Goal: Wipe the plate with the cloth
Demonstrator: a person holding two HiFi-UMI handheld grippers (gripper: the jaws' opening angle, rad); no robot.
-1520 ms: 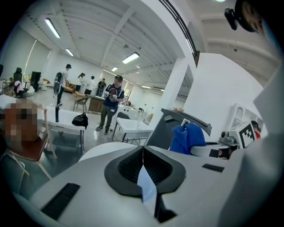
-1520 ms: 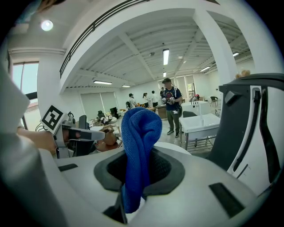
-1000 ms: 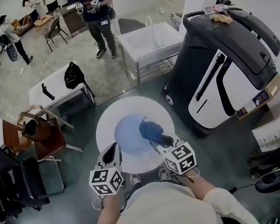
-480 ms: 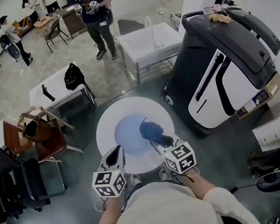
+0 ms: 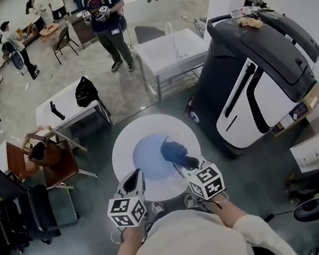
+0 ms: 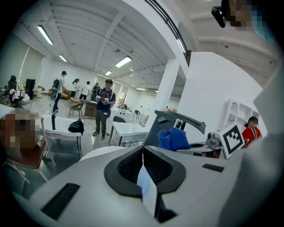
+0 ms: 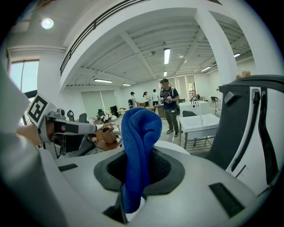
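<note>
Plate [image 5: 147, 155]: pale blue, centred on the round white table [image 5: 125, 138]. The only thing over it is the dark blue cloth [image 5: 174, 149], bunched above its right half. From overhead I can't tell whether the cloth actually presses on the plate.

Right gripper [image 5: 182, 161]: jaws clamped on the cloth [image 7: 140, 146], which stands up out of the jaw pocket in a thick fold. The gripper reaches in from the near right edge of the table, tip over the plate's rim.

Left gripper [image 5: 135, 178]: jaws fully together with nothing between them [image 6: 143, 165]. It hovers over the table's near left edge, just outside the plate and beside the right gripper, apart from the cloth.
</note>
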